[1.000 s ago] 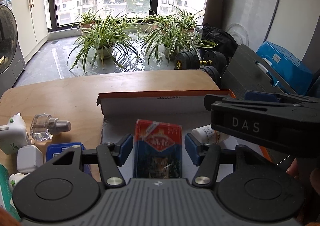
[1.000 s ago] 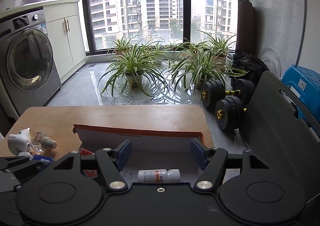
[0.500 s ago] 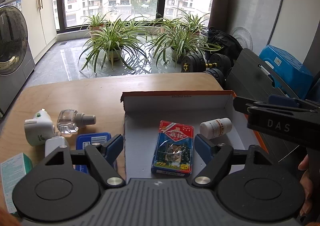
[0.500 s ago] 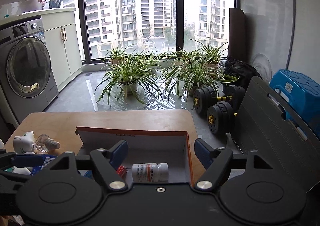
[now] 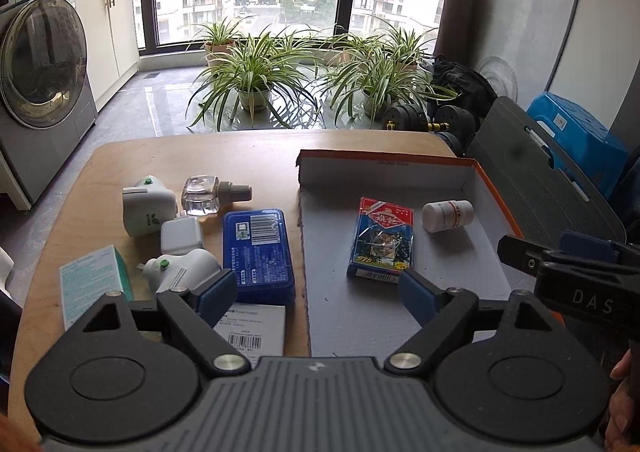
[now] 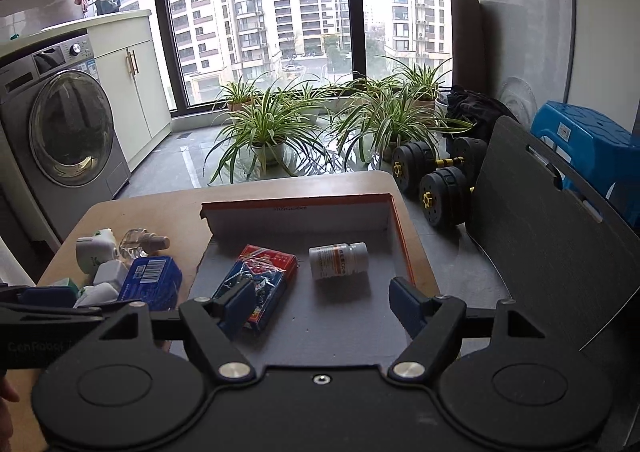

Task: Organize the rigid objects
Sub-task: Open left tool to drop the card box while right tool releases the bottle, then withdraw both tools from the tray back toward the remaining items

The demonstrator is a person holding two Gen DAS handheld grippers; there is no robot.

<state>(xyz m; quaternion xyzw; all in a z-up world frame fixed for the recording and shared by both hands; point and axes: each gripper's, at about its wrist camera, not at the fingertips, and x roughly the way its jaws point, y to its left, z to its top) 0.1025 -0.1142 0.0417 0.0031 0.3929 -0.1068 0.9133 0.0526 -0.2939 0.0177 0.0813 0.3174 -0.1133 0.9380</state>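
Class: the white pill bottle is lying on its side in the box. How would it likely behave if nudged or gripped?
The white pill bottle is round and on its side, so a nudge would probably roll it across the box floor. Its smooth plastic looks stiff but may slip between pads. It seems small, likely light.

Wooden table [image 5: 168,156], open cardboard box [image 5: 384,172], blue tin [image 5: 258,252], plug-in diffusers [image 5: 148,206]

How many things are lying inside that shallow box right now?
2: a card pack near the middle of the box, and a white pill bottle on its side to the right. The tongs hide the near floor.
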